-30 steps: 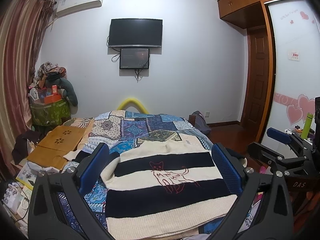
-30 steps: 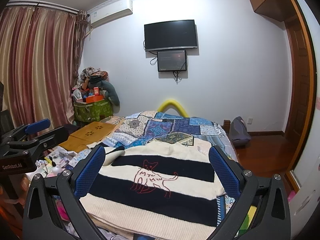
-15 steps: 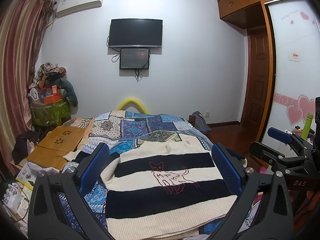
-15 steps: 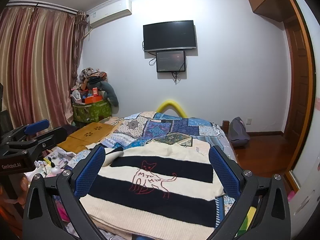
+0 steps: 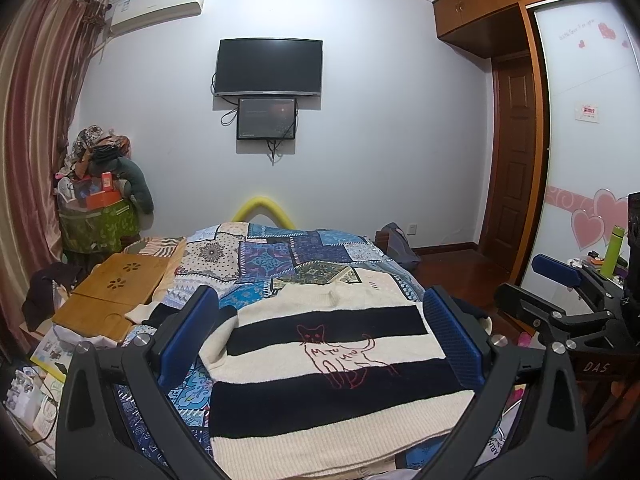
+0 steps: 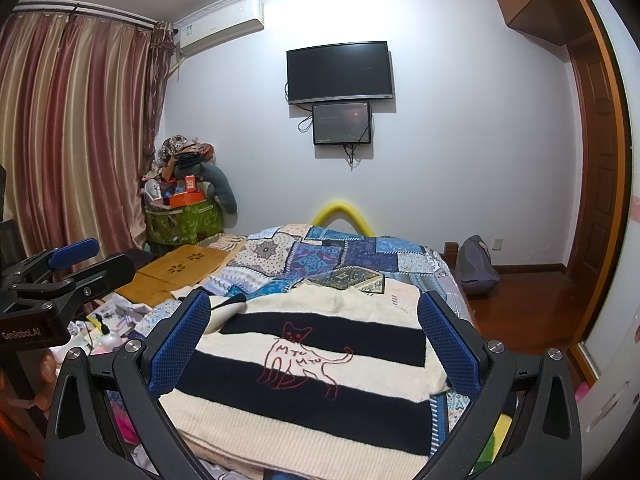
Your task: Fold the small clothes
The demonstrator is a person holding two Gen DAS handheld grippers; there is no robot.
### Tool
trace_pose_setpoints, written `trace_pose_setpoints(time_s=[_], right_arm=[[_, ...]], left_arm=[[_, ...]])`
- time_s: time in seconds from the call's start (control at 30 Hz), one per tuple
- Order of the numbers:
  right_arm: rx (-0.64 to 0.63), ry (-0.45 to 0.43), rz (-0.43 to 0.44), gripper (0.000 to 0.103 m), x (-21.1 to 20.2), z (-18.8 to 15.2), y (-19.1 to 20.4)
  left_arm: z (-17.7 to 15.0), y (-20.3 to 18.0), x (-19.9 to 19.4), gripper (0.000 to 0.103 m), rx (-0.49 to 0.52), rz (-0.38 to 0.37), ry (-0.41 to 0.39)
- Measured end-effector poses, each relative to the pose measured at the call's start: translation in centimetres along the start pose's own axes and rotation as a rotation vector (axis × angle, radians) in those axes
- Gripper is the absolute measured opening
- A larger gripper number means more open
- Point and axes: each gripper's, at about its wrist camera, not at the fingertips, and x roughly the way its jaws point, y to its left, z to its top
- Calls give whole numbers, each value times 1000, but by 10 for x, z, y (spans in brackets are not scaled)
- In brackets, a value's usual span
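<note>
- Sweater (image 5: 328,364): a cream and black striped knit with a red outline cat on its front, lying flat on the bed (image 5: 280,252), on top of the patchwork quilt (image 5: 304,248). Its ribbed hem is nearest the cameras and its neckline points toward the far wall.
- Left hand-held gripper (image 5: 320,340): jaws spread wide apart, holding nothing, raised over the sweater's near end without touching it. The blue pads (image 5: 188,336) frame the garment on either side.
- Right hand-held gripper (image 6: 316,344): likewise apart and empty, hovering over the sweater's hem side. Each gripper shows in the other's view, well out to the side of the sweater.
- Step in hand, as I judge it: the folding has not begun. The body lies smooth and unfolded, and on the sweater's left side one sleeve (image 6: 228,304) seems partly tucked or bunched. The other sleeve I cannot make out.
- Next move probably calls for lowering each gripper to a side edge or sleeve of the sweater, closing on a single layer of knit, and carrying it inward across the cat.
- Edges: the sweater's right side runs close to the bed's edge, with wooden floor beyond, so slack there could slide off.
- Open room: beyond the neckline the quilt offers bare space. Left of the sweater sits a wooden lap tray (image 5: 116,292) and clutter, which narrows any outward swing on that side.
</note>
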Motion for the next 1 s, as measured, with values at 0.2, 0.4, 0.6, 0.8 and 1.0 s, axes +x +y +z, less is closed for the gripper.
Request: trace_pose_setpoints(time_s=[0.2,0.4,0.6,0.8,1.0], right_arm=[[-1,-1,-2,103,0,0,0],[5,11,0,103,4,0,-2],[9,33,1,103,15,-3,-3],[12,87,2,103,47,-11,-10],[30,160,23,103,94,-24,-27]], left_arm=[[-1,0,1,103,-4,0,3],[-3,2,2,103,-7,3,5],[-6,10,14,103,-25,3,27],[-14,41,50,103,-80,46,105],[-35,94,114,103,-162,115,263]])
